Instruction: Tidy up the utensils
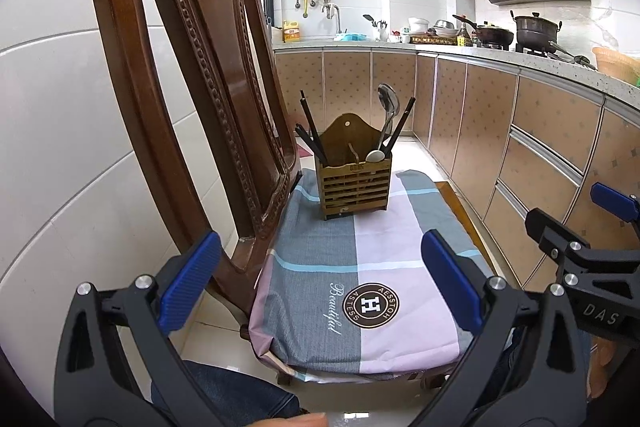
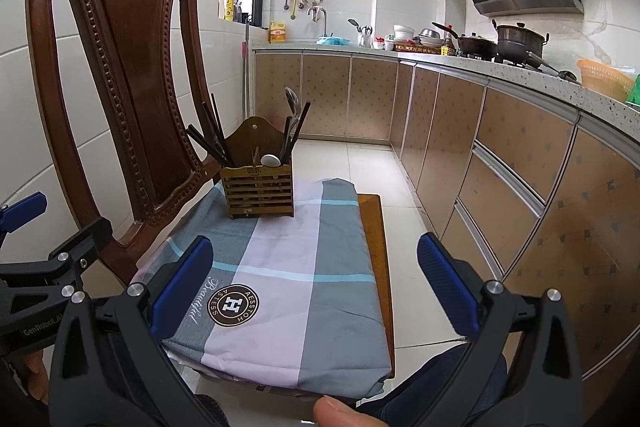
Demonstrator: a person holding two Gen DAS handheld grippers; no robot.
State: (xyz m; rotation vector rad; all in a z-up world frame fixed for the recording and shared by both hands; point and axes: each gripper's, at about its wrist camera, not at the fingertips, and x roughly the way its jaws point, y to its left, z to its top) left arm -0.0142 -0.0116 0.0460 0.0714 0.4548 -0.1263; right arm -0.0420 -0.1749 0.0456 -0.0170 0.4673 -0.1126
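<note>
I hold both hand-held grippers low in front of the chair (image 1: 168, 75), and each is released: my left hand-held gripper (image 1: 320, 283) has its blue pads spread wide with nothing between them, and my right hand-held gripper (image 2: 316, 287) is the same, empty.

The holder (image 1: 352, 183) stands upright at the far end of the cushion (image 1: 320, 267), close to the chair back and well apart from both grippers. From my left it lies straight ahead, almost on the line between the pads. From my right it lies ahead and off to the left (image 2: 257, 191). I judge the left a little better lined up, though neither is clearly nearer.

The holder is a slatted wooden box with a tall back panel, and it already holds everything I can see of the utensils. The chopsticks (image 1: 312, 135) lean out of the left side, tips up and tilted toward the chair back. On the right side a steel spoon (image 1: 389, 103) stands bowl up beside one more dark stick (image 1: 402, 123) that leans right, and a white spoon (image 1: 375, 155) lies low at the rim. All the long axes run roughly upright, so any pick would be from above, along the handles.

Nothing loose lies on the cushion, so I judge the sorting is near its end, or else not begun.
</note>
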